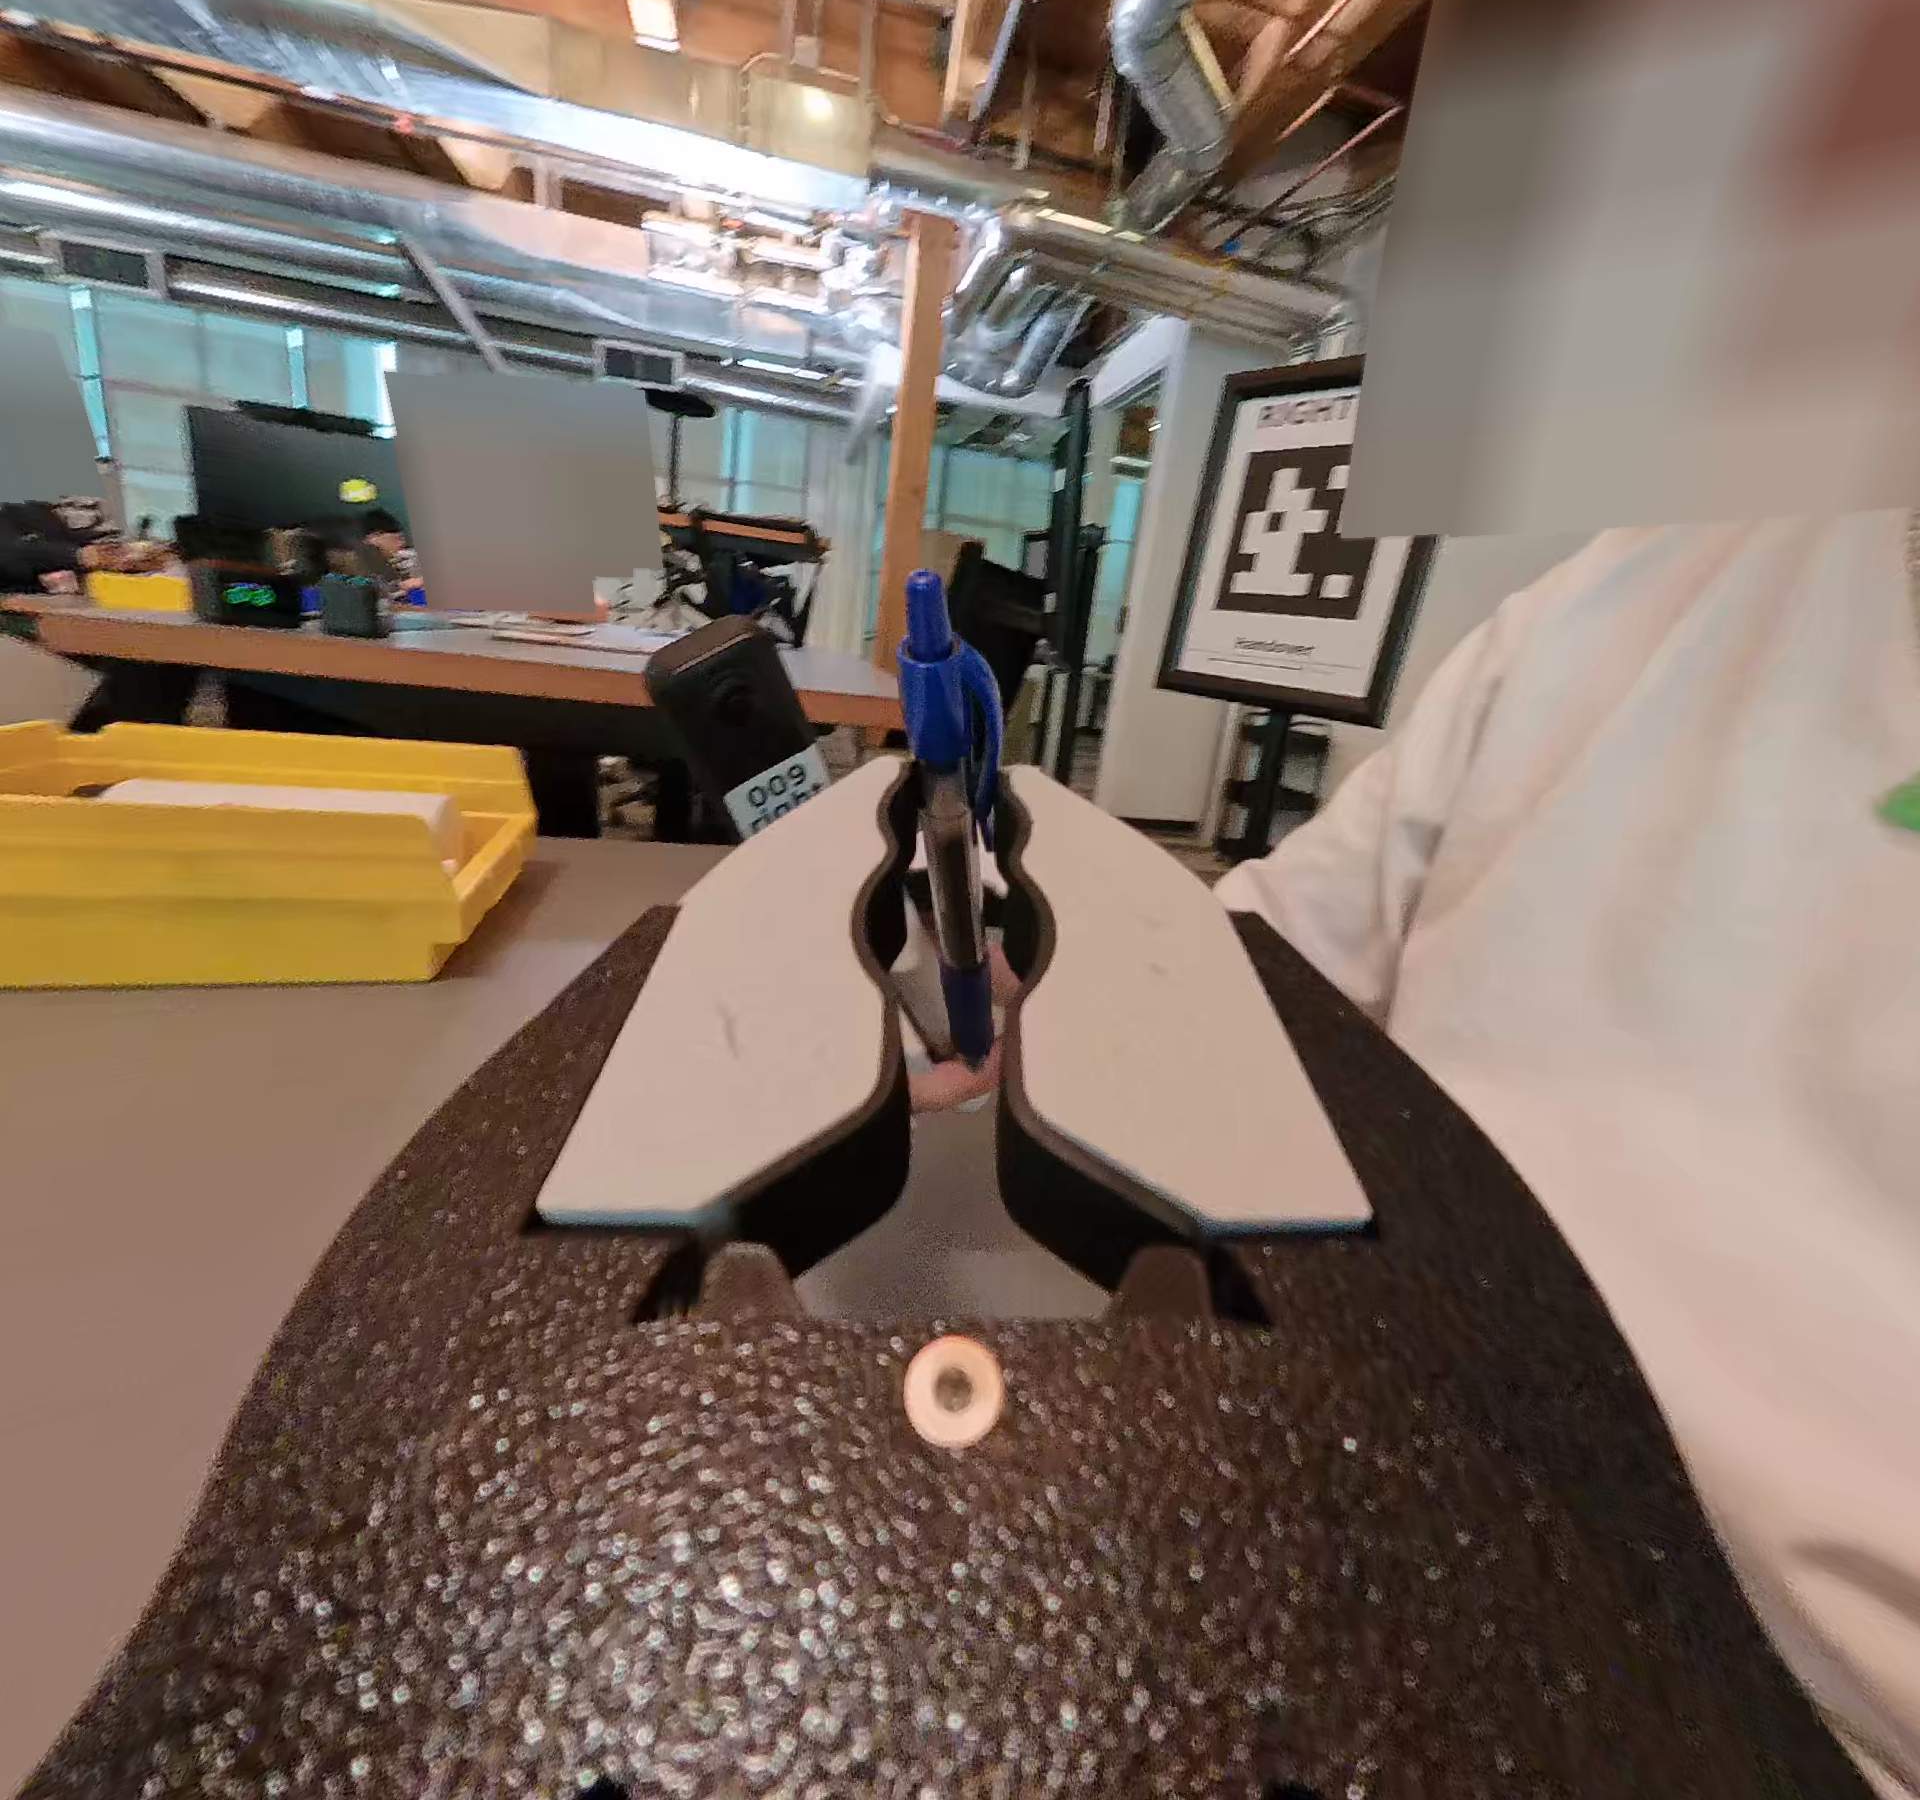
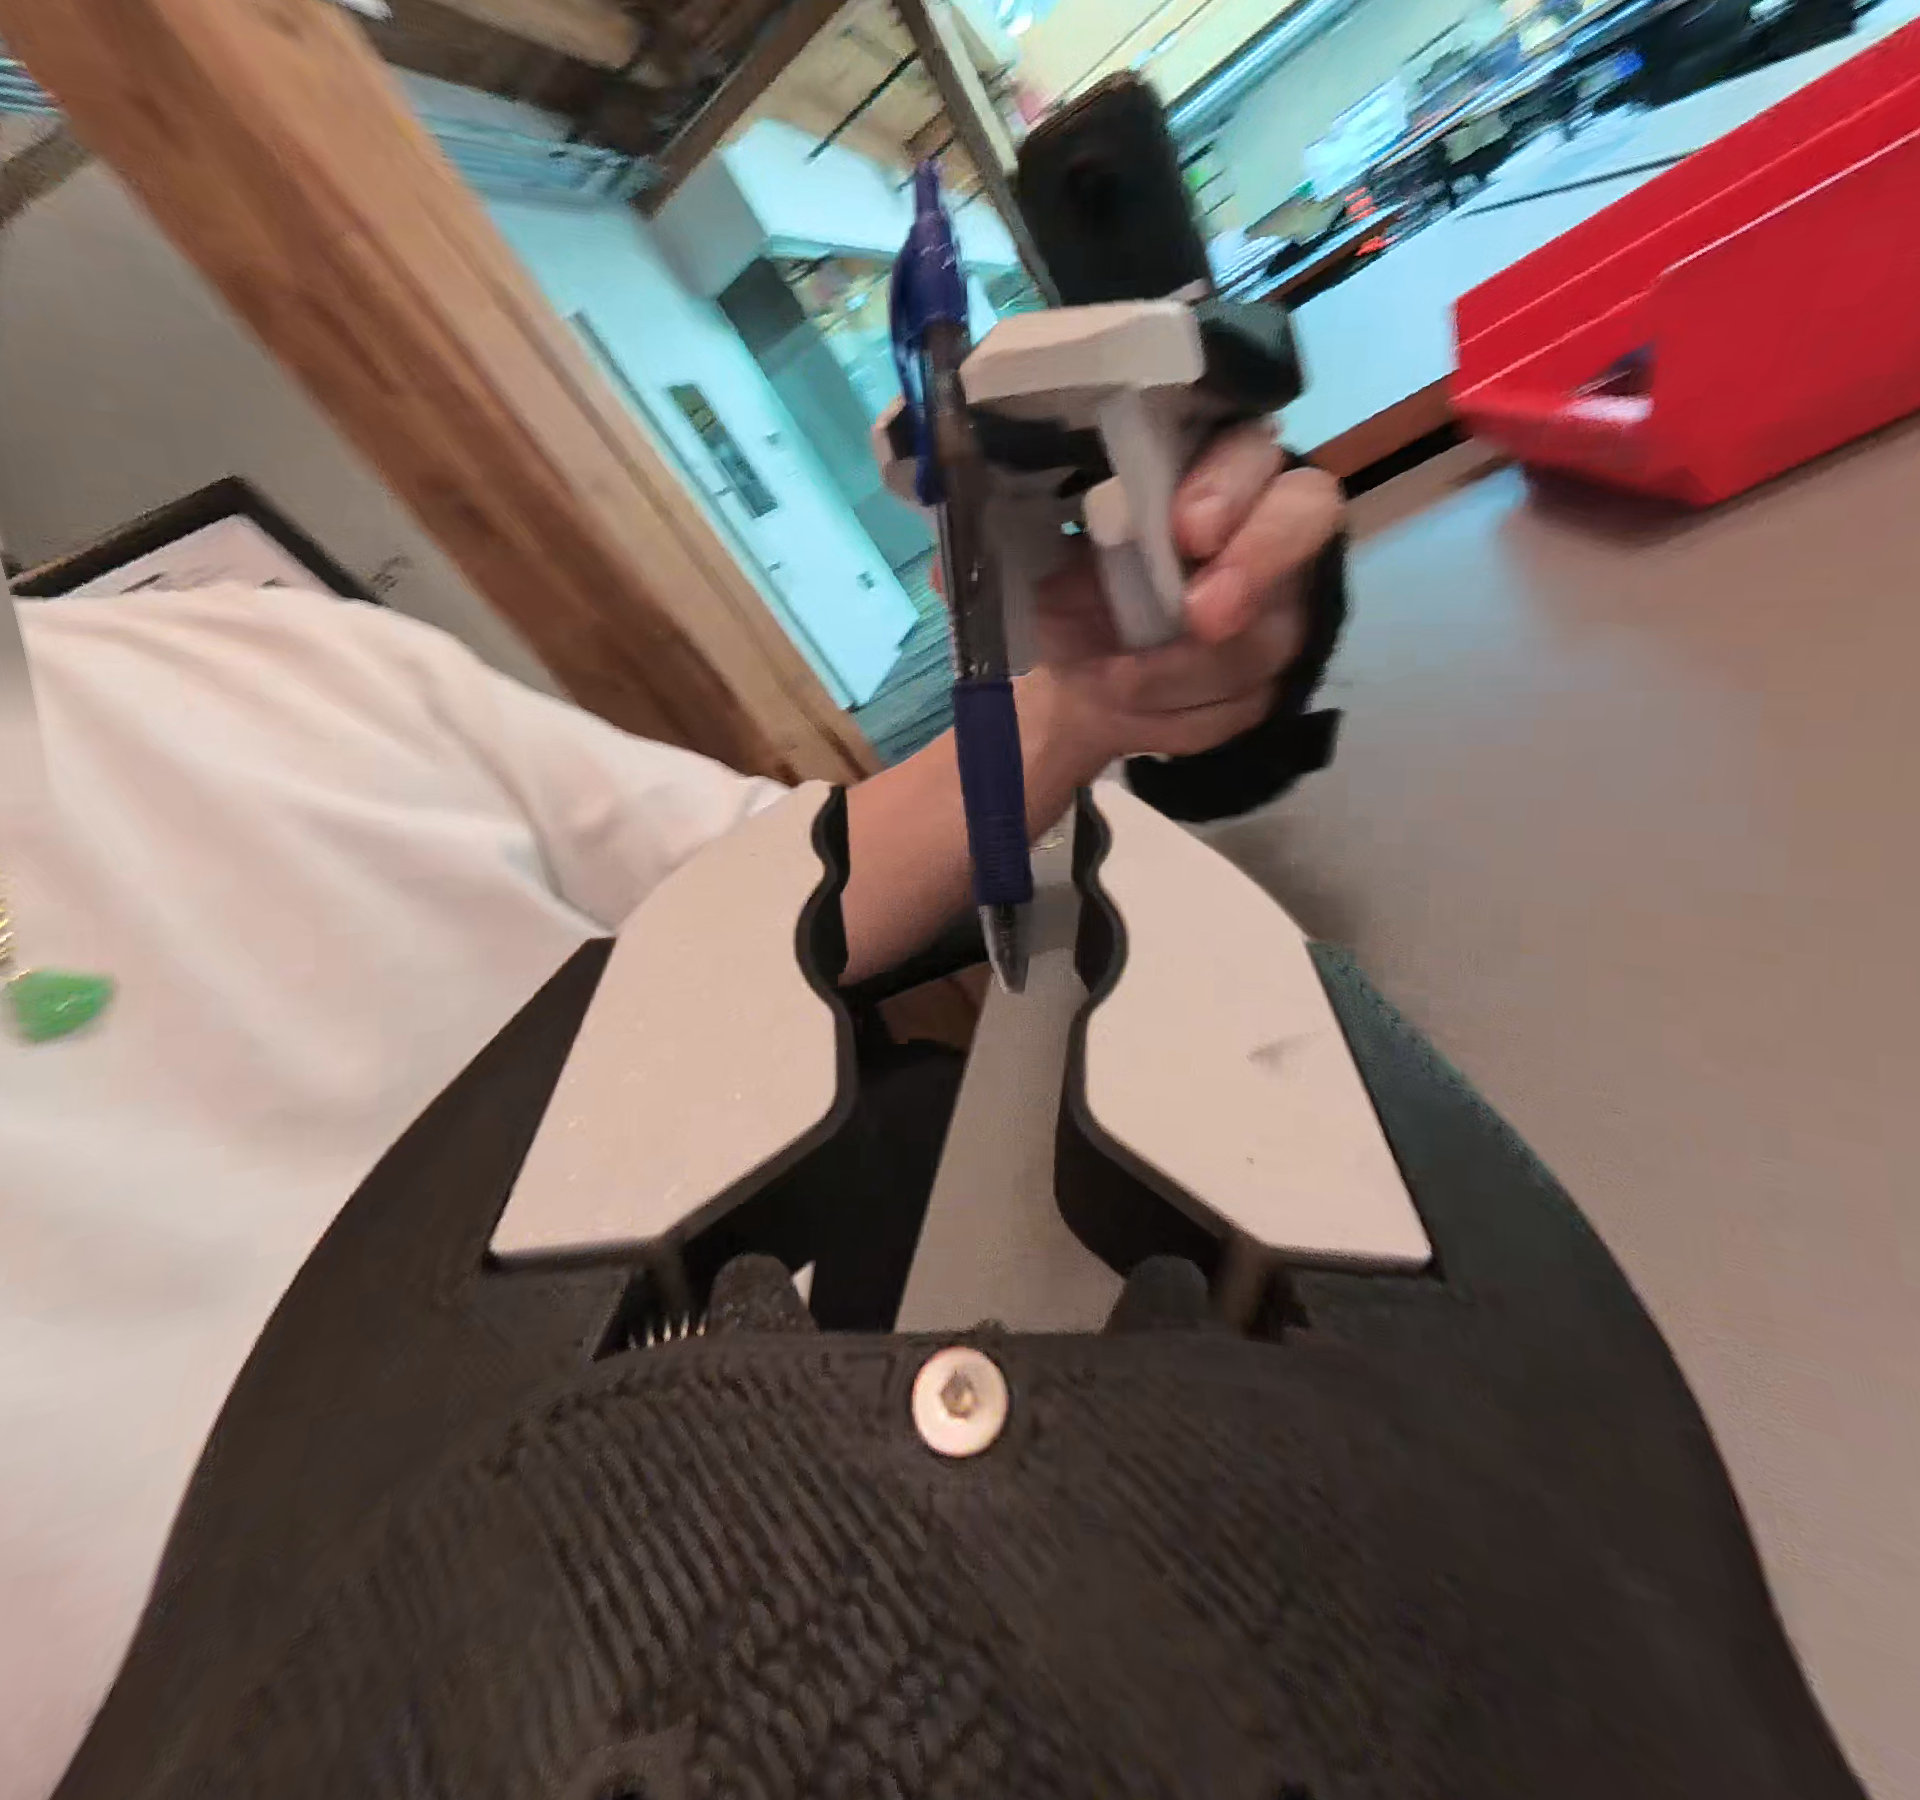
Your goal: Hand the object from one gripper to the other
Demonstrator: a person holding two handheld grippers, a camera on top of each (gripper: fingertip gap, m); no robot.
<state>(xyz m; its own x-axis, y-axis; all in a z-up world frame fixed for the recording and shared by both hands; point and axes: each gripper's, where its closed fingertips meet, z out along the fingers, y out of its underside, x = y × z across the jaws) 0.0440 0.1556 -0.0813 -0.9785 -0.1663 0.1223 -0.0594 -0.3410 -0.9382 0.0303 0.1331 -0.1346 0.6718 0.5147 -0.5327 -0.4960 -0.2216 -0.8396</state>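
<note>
Above the grey table [image 1: 260, 1075], the blue click pen with a clear barrel and a rubber grip [image 1: 951, 815] stands nearly upright, clamped between the two grey-faced black fingers of the left gripper [image 1: 956, 794]. The left wrist view shows those fingers [image 1: 790, 971] drawn together on the pen's barrel just below its clip, with the blue cap end rising above the fingertips and the rubber grip hanging down into the wavy gap between them. Only this view shows the yellow plastic bin [image 1: 239, 877] on the table to the left of the pen, the framed black-and-white marker sign on a stand [image 1: 1299, 545] to the right of the pen, and part of the other tool's black camera body [image 1: 732, 722] just behind and left of the pen. The right wrist view shows what the first cannot: the left gripper [image 2: 966, 462] from outside, held by a person's hand [image 2: 1195, 587] and closed on the pen [image 2: 977, 607], whose pointed tip reaches down to the mouth of the right gripper [image 2: 961, 825]. The right gripper's own fingers [image 2: 707, 1044] stand apart, with the pen's tip and the lower end of its rubber grip between their fingertips; whether either finger touches the pen cannot be told. This view alone shows the red plastic bin [image 2: 1714, 348] on the table [image 2: 1610, 815], well to the right of the pen, and a white sleeve [image 2: 312, 815] to the pen's left.
</note>
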